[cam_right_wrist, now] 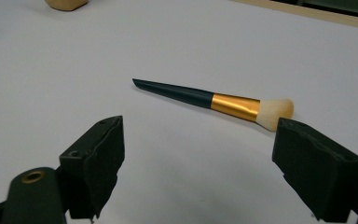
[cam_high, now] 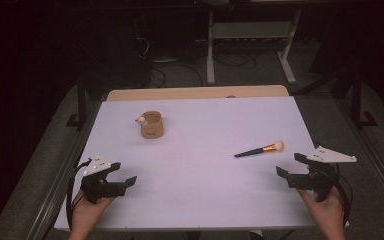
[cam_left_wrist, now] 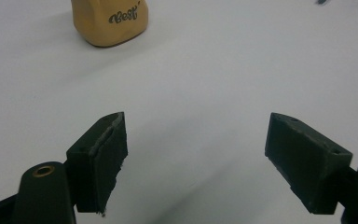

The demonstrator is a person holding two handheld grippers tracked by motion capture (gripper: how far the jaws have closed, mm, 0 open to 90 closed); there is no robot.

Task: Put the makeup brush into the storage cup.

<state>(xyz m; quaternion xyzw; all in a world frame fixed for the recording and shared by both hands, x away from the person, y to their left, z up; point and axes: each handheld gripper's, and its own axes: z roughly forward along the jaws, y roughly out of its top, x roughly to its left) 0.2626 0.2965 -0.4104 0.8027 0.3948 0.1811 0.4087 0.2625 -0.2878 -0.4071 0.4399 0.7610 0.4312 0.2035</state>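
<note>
the fingers (cam_right_wrist: 93, 158) of the right gripper (cam_right_wrist: 198, 163) stand spread wide with nothing between them, low over the tabletop (cam_high: 195, 170) near its right edge; the makeup brush (cam_right_wrist: 214, 100) lies just beyond their tips, close to the right-hand pad but apart from it. the left gripper (cam_left_wrist: 193, 158) is likewise spread and empty, near the front left corner, pointing toward the tan cup (cam_left_wrist: 109, 21).

the makeup brush (cam_high: 260, 149) lies flat toward the right edge of the tabletop, about midway between front and back, its bristles pointing to the right edge and its handle tip toward the middle. it is likely very light and stiff along the handle, with a soft, easily crushed tuft. the smooth tapered handle may be slippery and could roll or skid when pinched against the surface. the best hold is probably across the thick part of the dark handle or the metal ferrule, not the bristles, with the pads closing from both sides.

it has a slim dark teal handle tapering to a point, a shiny orange-gold ferrule, and a rounded cream-pink tuft.

the tan cup (cam_high: 151, 125) stands upright toward the back left, well apart from the brush, with dark lettering on its side.
</note>
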